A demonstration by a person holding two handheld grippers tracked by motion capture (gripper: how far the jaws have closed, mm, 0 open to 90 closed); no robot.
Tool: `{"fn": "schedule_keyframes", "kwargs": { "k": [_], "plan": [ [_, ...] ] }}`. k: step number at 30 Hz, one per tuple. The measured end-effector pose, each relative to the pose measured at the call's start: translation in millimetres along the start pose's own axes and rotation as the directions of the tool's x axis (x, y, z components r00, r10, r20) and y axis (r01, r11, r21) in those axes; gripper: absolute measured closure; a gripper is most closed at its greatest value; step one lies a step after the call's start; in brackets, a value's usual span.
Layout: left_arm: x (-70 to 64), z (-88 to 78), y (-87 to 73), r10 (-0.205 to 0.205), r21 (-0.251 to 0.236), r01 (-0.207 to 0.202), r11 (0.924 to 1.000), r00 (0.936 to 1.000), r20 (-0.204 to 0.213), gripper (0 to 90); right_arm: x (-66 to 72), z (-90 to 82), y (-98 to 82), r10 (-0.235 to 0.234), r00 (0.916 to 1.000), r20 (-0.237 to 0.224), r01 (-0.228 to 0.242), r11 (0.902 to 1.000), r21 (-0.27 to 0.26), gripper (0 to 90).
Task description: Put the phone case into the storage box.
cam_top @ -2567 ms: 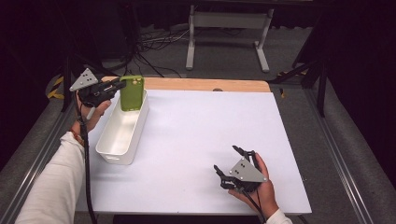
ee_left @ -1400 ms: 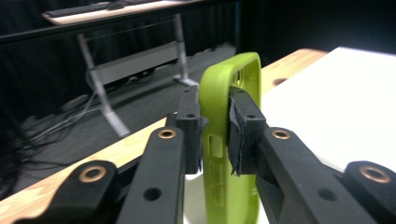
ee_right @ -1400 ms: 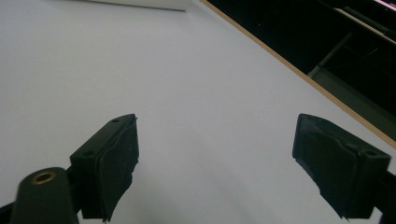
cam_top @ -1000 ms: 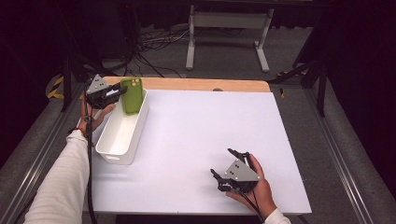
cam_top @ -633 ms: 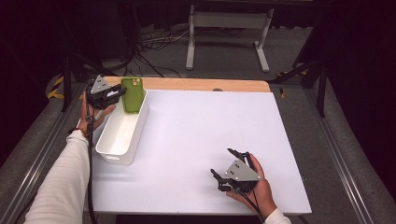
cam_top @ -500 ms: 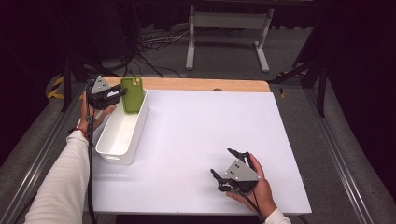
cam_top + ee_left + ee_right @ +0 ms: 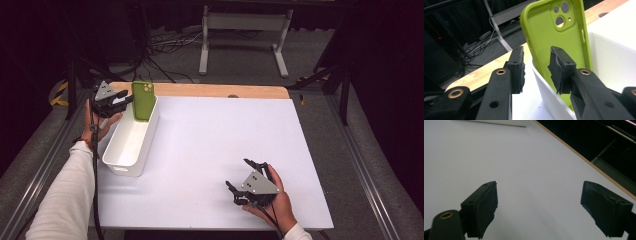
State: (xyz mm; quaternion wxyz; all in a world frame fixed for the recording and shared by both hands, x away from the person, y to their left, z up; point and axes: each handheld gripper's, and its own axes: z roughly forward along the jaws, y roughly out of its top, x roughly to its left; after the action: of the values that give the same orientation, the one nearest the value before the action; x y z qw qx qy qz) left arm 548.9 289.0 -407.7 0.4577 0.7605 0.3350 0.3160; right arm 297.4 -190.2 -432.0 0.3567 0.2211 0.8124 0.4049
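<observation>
High view puts the green phone case [image 7: 143,100] in the upper left of the frame, standing on end in the far end of the white bin [image 7: 129,145] and leaning against its end wall, camera cut-outs at the top. The left gripper [image 7: 124,101] sits just to the left of the case, held by a hand [image 7: 96,122] that rises from a white sleeve [image 7: 65,200] along the left edge of the picture. Left gripper view fills in the rest: its jaws have just been opening, and a clear gap now shows between the two pads [image 7: 517,69]; the case [image 7: 559,32] stands just beyond them, with the right pad in front of its lower part and the left pad off to its side, over the wooden table edge [image 7: 486,72], so the case is let go. Whether the right pad still brushes the case cannot be told. Lower right in the high view, the right gripper [image 7: 239,175] rests in a hand on the white tabletop [image 7: 220,130], well apart from the bin. Right gripper view shows its jaws spread wide over bare white surface, nothing between them.
</observation>
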Motion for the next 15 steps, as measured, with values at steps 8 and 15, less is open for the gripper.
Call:
{"fn": "schedule_keyframes", "kwargs": {
  "k": [8, 15],
  "plan": [
    [-2.9, -8.1, -0.4, -0.005, -0.016, 0.005, 0.9999, 1.0000, 0.000, 63.3, 0.0, -0.7, 1.3, -0.006, 1.0000, 0.001, 0.006, 1.0000, -0.006, 15.3],
    [-6.7, -16.3, 2.9, -0.004, -0.038, 0.004, 0.9993, 1.0000, 0.007, 62.9, -0.7, -0.8, 2.7, -0.002, 1.0000, 0.000, 0.002, 0.9998, -0.018, 15.3]
  ]
}}
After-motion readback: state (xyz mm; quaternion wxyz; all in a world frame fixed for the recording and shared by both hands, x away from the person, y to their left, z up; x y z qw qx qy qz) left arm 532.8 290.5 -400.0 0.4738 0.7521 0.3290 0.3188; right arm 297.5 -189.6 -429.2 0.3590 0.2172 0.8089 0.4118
